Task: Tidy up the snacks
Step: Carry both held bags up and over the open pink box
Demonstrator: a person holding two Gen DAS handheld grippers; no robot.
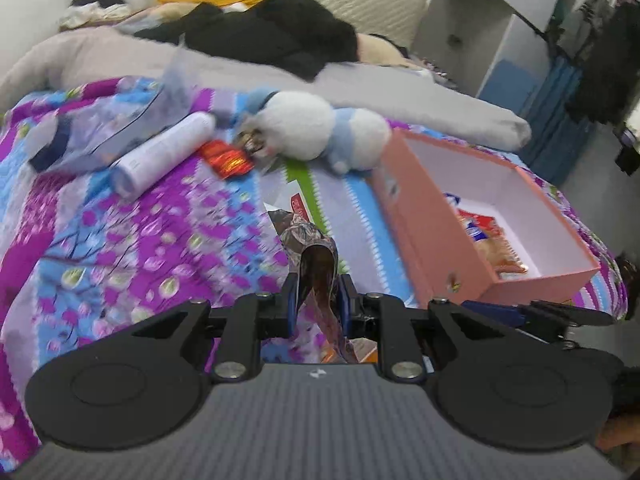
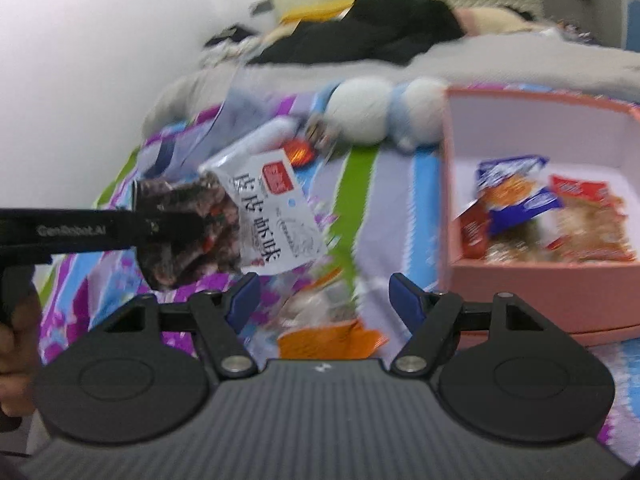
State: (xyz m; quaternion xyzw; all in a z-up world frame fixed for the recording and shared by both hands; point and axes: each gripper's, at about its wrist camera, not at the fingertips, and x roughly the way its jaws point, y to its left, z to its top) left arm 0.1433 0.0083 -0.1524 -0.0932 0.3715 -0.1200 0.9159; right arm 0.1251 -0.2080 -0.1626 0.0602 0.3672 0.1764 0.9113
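My left gripper (image 1: 318, 300) is shut on a white-and-dark snack packet (image 1: 308, 248), held above the bedspread; the right wrist view shows the packet (image 2: 256, 216) hanging from the left gripper (image 2: 172, 226). A pink box (image 1: 440, 236) with white inside stands to the right and holds several snack packets (image 1: 488, 240). It also shows in the right wrist view (image 2: 532, 280), with packets inside (image 2: 560, 216). My right gripper (image 2: 324, 300) is open and empty above an orange packet (image 2: 332, 338) on the bed. A small red packet (image 1: 226, 158) lies near the plush toy.
A white and blue plush toy (image 1: 320, 132) lies behind the box. A white tube (image 1: 164, 152) and a clear plastic bag (image 1: 120, 120) lie at the left on the flowered bedspread (image 1: 140, 240). Black clothes (image 1: 272, 32) lie further back.
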